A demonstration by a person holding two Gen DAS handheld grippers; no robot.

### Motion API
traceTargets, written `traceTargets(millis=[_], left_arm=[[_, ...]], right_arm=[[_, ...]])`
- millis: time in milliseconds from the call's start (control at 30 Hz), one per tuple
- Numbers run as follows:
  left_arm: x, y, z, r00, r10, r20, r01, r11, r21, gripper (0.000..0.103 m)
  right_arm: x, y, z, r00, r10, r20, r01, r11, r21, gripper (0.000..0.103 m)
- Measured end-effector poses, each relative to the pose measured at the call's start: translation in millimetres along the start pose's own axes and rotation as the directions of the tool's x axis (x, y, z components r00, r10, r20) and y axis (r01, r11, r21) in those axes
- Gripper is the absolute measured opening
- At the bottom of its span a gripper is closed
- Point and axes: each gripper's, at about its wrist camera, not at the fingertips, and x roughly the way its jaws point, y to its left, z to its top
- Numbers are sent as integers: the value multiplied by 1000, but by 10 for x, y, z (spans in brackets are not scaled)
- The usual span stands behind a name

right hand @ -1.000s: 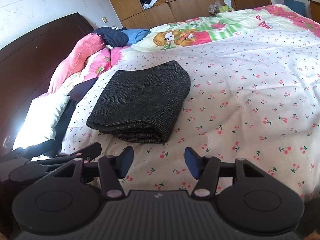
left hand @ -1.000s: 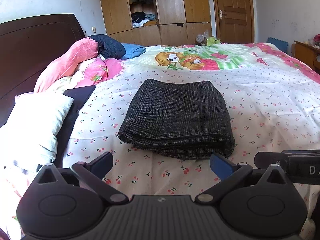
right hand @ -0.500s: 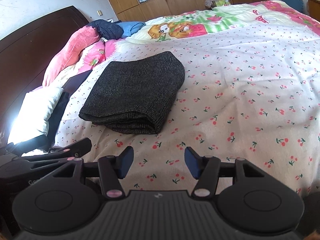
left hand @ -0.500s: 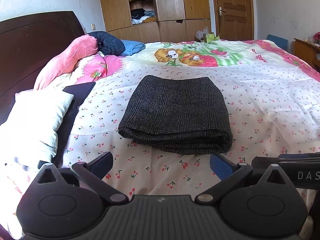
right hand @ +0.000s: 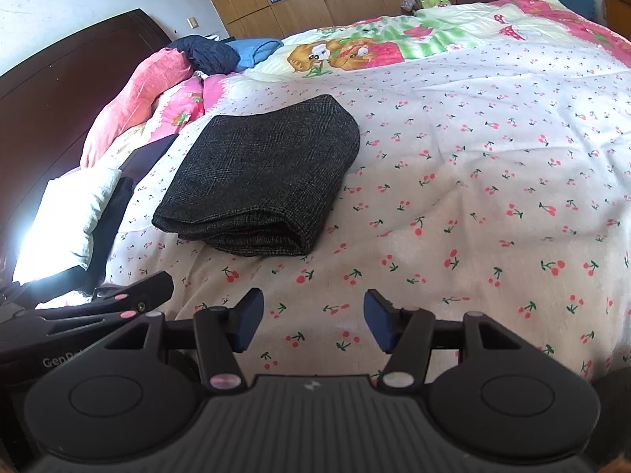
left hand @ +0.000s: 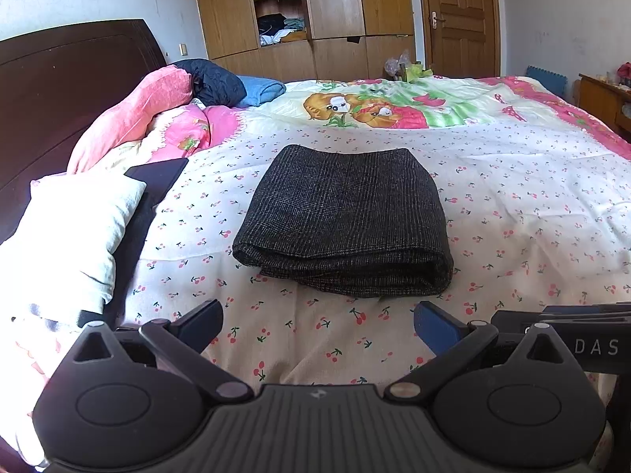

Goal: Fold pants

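Note:
The dark grey checked pants (left hand: pixel 347 216) lie folded into a thick rectangle on the cherry-print bedspread (left hand: pixel 532 205). They also show in the right wrist view (right hand: pixel 260 181), left of centre. My left gripper (left hand: pixel 317 327) is open and empty, held back from the near folded edge. My right gripper (right hand: pixel 309 321) is open and empty, near the bed's front edge, to the right of the pants. Each gripper shows at the edge of the other's view.
A white pillow (left hand: pixel 67 236) and a dark cloth (left hand: pixel 154 181) lie left of the pants. Pink, navy and blue bedding (left hand: pixel 177 98) is piled by the dark headboard (left hand: pixel 59 90). A wooden wardrobe (left hand: pixel 335 12) and a door (left hand: pixel 457 19) stand behind.
Both grippers have drawn back and risen slightly from the folded pants, which look a little farther away. The pants have not moved. Both grippers stay open.

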Motion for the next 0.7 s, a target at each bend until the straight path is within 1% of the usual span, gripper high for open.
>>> traceTargets(millis=[700], left_arm=[[-6, -14, -4, 1000, 8, -5, -8, 1000, 0, 103]], right_arm=[[-1, 14, -14, 1000, -7, -4, 7, 1000, 2, 58]])
